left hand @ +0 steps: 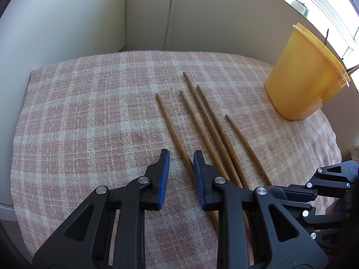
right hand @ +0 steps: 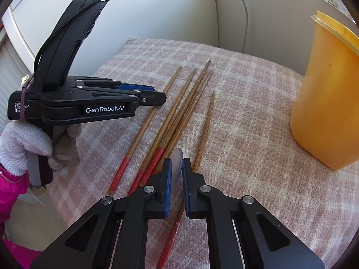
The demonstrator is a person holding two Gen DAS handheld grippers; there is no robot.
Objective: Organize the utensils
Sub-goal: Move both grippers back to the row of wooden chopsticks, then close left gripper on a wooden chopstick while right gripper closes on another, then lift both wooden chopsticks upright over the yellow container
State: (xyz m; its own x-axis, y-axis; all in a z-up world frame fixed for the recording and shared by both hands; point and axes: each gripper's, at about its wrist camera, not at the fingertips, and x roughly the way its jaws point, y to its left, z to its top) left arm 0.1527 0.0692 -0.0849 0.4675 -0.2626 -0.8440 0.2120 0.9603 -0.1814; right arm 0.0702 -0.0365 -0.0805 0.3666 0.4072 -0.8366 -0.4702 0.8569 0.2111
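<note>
Both tilted downward: left gripper [left hand: 180, 155] slightly open, empty; right gripper [right hand: 176, 161] pinching pale disc [right hand: 178, 154].

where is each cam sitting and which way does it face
Left wrist: on the left gripper, angled down over five chopsticks on a checked cloth; own fingers show, and the right gripper at the right edge.
Right wrist: on the right gripper, angled down at the chopsticks' red ends, a pale spoon-like piece between its pads; shows a gloved hand and pink sleeve.
Shared: chopsticks, cloth, yellow tub.
</note>
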